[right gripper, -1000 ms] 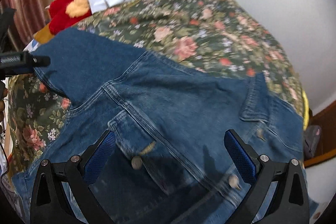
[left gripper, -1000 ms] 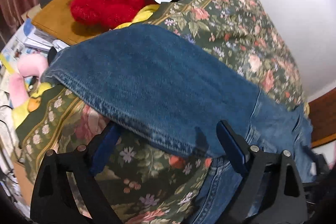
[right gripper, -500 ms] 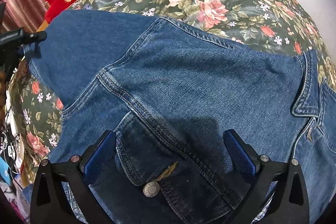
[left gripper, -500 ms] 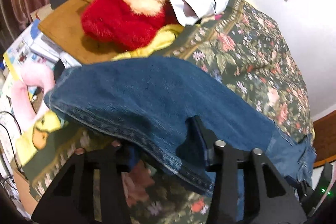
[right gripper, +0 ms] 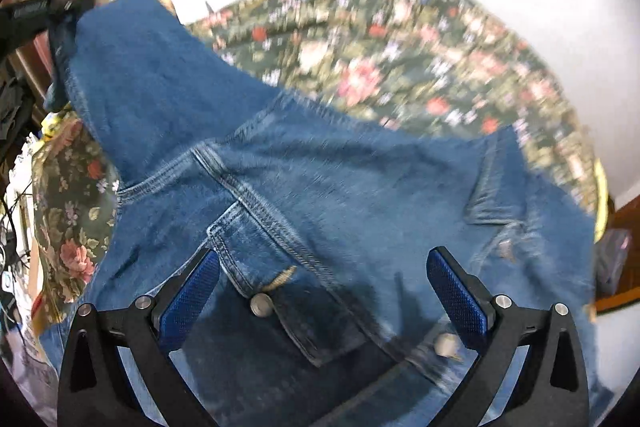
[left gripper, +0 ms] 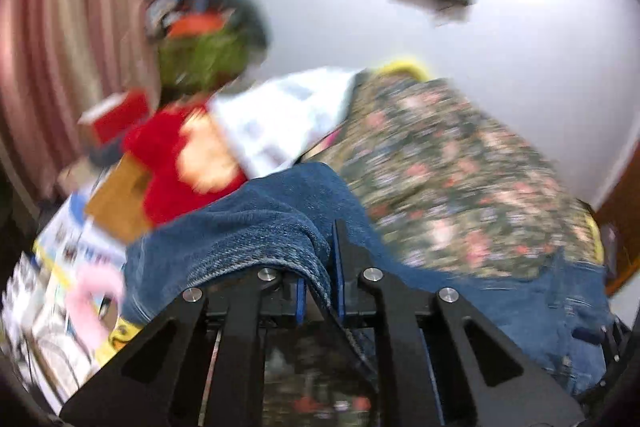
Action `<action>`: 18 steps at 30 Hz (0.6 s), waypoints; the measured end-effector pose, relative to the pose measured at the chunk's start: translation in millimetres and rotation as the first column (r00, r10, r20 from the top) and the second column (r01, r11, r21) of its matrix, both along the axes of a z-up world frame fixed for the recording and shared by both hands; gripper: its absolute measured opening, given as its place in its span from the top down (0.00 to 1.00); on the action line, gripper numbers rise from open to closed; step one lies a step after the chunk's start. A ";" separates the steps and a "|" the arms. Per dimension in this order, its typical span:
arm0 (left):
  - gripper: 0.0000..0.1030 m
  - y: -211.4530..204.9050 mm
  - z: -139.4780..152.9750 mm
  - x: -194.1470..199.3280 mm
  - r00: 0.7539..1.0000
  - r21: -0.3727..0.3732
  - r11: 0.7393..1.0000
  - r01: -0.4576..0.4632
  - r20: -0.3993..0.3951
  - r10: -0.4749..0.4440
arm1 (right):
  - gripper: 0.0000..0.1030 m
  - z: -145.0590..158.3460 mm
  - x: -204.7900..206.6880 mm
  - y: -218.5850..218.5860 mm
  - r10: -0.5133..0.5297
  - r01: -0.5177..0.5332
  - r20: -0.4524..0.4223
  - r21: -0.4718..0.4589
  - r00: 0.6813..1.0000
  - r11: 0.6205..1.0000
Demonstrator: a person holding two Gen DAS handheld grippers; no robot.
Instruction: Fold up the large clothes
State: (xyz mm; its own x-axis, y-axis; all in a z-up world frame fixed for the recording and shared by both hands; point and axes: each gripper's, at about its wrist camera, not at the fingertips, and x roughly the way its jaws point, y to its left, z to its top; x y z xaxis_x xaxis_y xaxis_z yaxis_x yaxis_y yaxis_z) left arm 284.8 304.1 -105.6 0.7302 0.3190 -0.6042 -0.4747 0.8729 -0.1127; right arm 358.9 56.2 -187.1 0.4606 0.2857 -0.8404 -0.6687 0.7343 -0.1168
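A blue denim jacket (right gripper: 320, 195) lies spread on a floral bedspread (right gripper: 400, 47). My left gripper (left gripper: 320, 287) is shut on the jacket's sleeve (left gripper: 260, 227) and holds it lifted off the bed; the sleeve drapes over its fingers. In the right wrist view the raised sleeve (right gripper: 132, 67) stands up at the left, with the left gripper (right gripper: 40, 15) at its end. My right gripper (right gripper: 324, 291) is open and empty, hovering just over the jacket's chest pocket and its metal button (right gripper: 261, 305).
A red plush toy (left gripper: 180, 163), a white cloth (left gripper: 280, 119) and a brown box (left gripper: 116, 199) sit at the bed's far left. Books and a pink toy (left gripper: 96, 295) lie lower left. A pink curtain (left gripper: 60, 27) and a white wall (left gripper: 320, 7) stand behind.
My left gripper closed on the sleeve edge and lifted it up off the bed. My right gripper stayed open over the jacket front, drifting slightly back.
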 end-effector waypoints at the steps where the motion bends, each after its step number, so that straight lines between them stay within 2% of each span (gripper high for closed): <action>1: 0.90 -15.9 10.4 4.9 0.999 0.016 0.999 0.040 0.017 -0.041 | 0.00 8.3 -4.4 -6.3 -0.002 0.002 0.032 0.003 0.999 1.000; 5: 0.90 -65.5 20.1 22.3 0.984 0.017 0.984 0.176 0.012 -0.177 | 0.00 38.3 -21.3 -26.9 0.001 -0.003 0.130 0.017 0.991 1.000; 9: 0.90 -108.7 -5.2 42.2 0.956 -0.052 0.957 0.284 -0.057 -0.287 | 0.00 53.7 -34.5 -56.5 -0.008 0.006 0.175 0.013 0.984 1.000; 14: 0.90 -156.1 -56.8 55.6 0.892 -0.182 0.903 0.389 -0.173 -0.418 | 0.00 54.9 -40.4 -87.9 -0.037 0.037 0.176 0.006 0.984 0.999; 18: 0.90 -188.5 -91.7 53.7 0.834 -0.227 0.872 0.433 -0.265 -0.484 | 0.00 48.8 -39.9 -111.3 -0.083 0.082 0.143 0.012 0.986 0.997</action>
State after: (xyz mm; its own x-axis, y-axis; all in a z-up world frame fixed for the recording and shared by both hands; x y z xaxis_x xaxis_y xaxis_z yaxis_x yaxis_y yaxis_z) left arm 338.5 115.5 -197.3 0.5410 -0.1201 -0.8324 -0.0560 0.9824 -0.1782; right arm 319.0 -55.1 -138.3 0.5986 0.2466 -0.7622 -0.5822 0.7875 -0.2024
